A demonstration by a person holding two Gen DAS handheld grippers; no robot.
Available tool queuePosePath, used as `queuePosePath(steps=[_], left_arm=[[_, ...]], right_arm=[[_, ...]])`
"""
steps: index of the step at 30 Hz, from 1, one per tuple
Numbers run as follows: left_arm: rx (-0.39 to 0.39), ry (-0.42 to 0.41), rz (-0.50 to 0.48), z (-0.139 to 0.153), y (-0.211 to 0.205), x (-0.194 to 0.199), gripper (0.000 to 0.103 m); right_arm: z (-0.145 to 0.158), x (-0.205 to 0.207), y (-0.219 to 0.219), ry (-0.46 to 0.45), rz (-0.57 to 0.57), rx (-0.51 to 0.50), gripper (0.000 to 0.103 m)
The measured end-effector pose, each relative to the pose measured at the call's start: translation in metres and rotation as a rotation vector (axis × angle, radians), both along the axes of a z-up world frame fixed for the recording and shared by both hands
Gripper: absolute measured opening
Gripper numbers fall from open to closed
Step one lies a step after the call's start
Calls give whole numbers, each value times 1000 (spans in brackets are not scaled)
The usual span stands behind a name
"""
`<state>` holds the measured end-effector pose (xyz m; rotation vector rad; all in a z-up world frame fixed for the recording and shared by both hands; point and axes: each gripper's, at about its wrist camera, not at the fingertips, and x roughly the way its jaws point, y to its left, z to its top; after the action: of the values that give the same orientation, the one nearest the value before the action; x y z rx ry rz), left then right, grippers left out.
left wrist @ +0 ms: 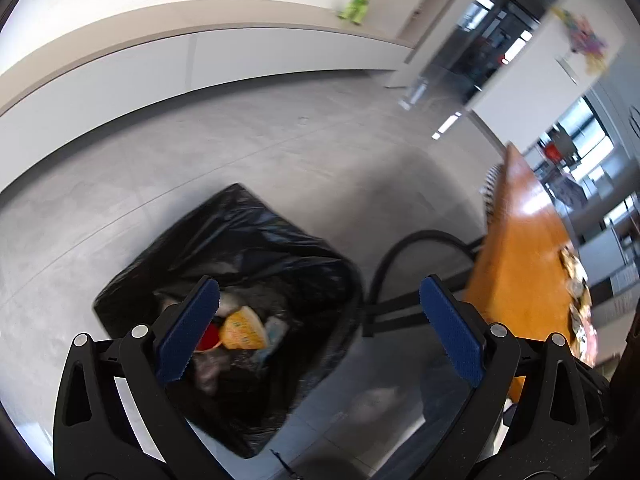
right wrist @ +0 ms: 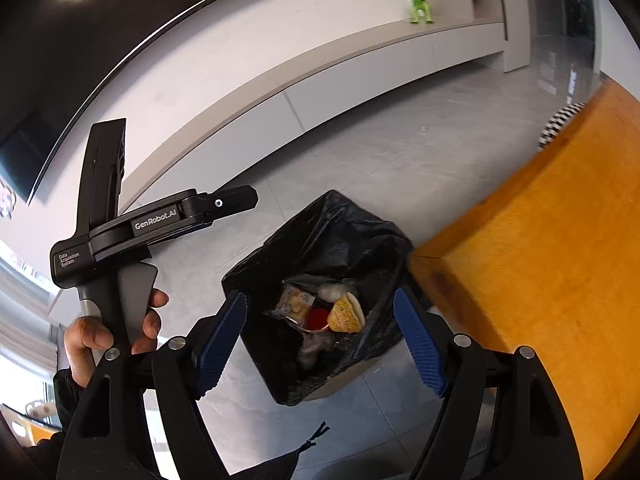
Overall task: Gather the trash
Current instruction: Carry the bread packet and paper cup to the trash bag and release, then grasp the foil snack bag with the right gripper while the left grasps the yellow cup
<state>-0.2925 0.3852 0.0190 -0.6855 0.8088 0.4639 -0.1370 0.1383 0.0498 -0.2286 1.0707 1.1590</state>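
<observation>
Above the black-lined trash bin (right wrist: 320,264) we tilt both grippers, left gripper (left wrist: 320,320) and right gripper (right wrist: 320,340), downward, fingers spread and empty.

Bin liner (right wrist: 332,236): glossy, crinkled black plastic. Surface (right wrist: 552,248): smooth orange wood, slight sheen. Floor (left wrist: 280,152): matt grey tile.

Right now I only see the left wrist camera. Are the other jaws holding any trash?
Observer: No. The right gripper has open jaws with nothing between them, pointing at the bin.
Operator: Is anything in there besides the yellow wrapper?
Observer: Yes, a clear snack packet lies left of the red thing.
Operator: What holds my gripper?
Observer: A hand grips the left gripper by its handle.
</observation>
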Motion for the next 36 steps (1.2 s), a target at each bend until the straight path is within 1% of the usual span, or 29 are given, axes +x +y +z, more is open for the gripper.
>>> queuePosePath(steps=[3, 7, 10, 15, 18, 22, 24, 28, 29, 30, 31, 33, 35, 36], left_arm=[[12, -8, -75, 9, -24, 25, 97], [25, -15, -190, 18, -61, 67, 97], [23, -20, -262, 23, -88, 98, 97], [26, -15, -394, 29, -139, 150, 97], [41, -5, -462, 33, -166, 173, 97], [71, 13, -578, 39, -214, 214, 97], [77, 19, -630, 40, -236, 230, 97], [80, 29, -740, 36, -284, 255, 97], [79, 34, -761, 34, -293, 258, 97], [79, 39, -785, 31, -304, 261, 97], [82, 50, -819, 27, -318, 264, 97], [90, 67, -862, 21, -335, 265, 97], [92, 83, -904, 16, -351, 267, 97], [93, 89, -919, 14, -357, 268, 97]], right_arm=[[7, 22, -31, 1, -69, 6, 77], [13, 50, -71, -39, -167, -19, 77], [16, 70, -102, -42, -231, -29, 77], [21, 100, -151, -70, -316, -55, 77], [23, 121, -183, -98, -363, -87, 77], [27, 157, -232, -94, -437, -115, 77], [29, 178, -261, -99, -493, -133, 77], [26, 214, -306, -95, -566, -165, 77], [24, 228, -318, -97, -582, -188, 77], [20, 239, -329, -98, -588, -209, 77], [17, 248, -336, -100, -588, -226, 82], [9, 263, -343, -101, -559, -262, 85], [-4, 274, -344, -126, -517, -334, 85], [-12, 280, -344, -153, -505, -390, 85]])
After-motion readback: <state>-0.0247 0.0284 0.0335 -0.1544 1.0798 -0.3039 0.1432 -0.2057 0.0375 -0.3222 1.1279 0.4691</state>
